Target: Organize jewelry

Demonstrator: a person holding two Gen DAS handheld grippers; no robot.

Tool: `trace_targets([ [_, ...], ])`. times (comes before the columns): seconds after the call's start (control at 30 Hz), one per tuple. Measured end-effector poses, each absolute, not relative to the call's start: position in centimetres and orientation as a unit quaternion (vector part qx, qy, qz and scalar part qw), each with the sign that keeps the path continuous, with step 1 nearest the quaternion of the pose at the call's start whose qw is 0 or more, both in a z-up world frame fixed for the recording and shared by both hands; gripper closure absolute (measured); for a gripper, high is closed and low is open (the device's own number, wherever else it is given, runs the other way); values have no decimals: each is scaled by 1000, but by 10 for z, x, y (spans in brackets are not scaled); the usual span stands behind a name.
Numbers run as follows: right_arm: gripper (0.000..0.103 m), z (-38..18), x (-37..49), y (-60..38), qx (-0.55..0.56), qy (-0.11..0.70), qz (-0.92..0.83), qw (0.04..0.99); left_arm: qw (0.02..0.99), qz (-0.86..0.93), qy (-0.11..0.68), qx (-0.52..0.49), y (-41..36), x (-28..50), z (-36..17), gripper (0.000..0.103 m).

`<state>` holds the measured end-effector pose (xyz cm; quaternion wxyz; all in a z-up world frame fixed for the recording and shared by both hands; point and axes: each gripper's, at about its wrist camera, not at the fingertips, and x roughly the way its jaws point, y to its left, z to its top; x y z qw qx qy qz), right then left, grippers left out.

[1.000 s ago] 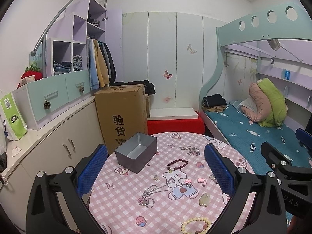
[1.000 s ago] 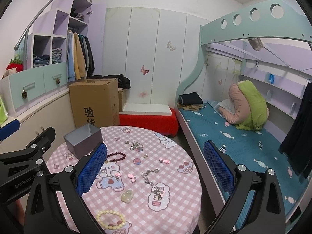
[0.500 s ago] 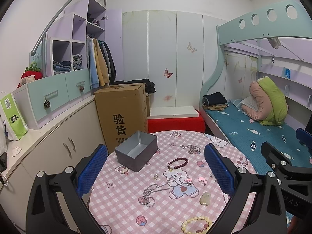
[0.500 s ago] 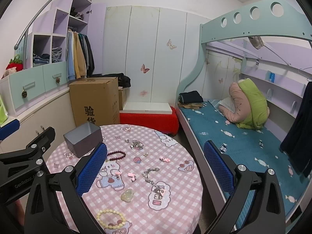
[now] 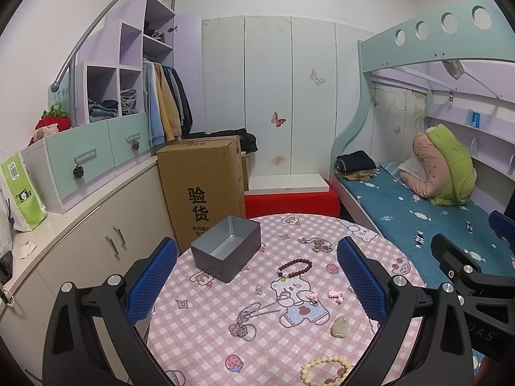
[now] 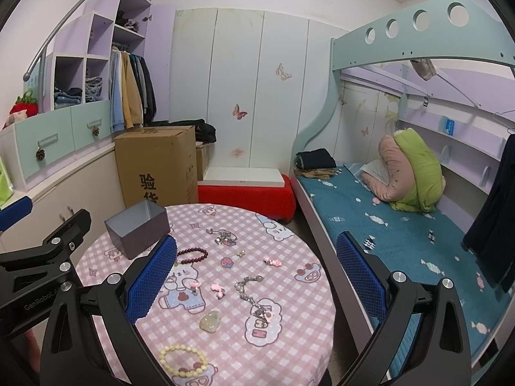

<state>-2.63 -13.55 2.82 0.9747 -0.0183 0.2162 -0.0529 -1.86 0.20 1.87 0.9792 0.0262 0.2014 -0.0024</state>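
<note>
A: Any text readable?
B: Cardboard box (image 5: pixel 206 193) front: "验货", big black chars; small print below, illegible.
A: Else?
B: Left gripper (image 6: pixel 42 263) body: "GenRobot.A…", cut off. Right gripper (image 5: pixel 476 292) body: "…UAS".

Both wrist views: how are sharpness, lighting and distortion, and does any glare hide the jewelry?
Left wrist view: sharp, even indoor light, no glare; the strong fisheye bends the bunk bed rail, and the corners go black. The grey tin and dark bead bracelet read clearly. Right wrist view: equally sharp and evenly lit; the cream bead bracelet casts only a soft shadow.
</note>
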Motion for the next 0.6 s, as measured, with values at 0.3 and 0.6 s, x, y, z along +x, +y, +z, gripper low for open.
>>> trace_targets([
  [0.3,7,28,-26,-135,-18,216,-53,975,979,-2,203,26,2,-17,19,6],
  [0.6,7,26,-25,-133,-20,219,-53,974,977,-4,211,22,5,-14,15,6],
])
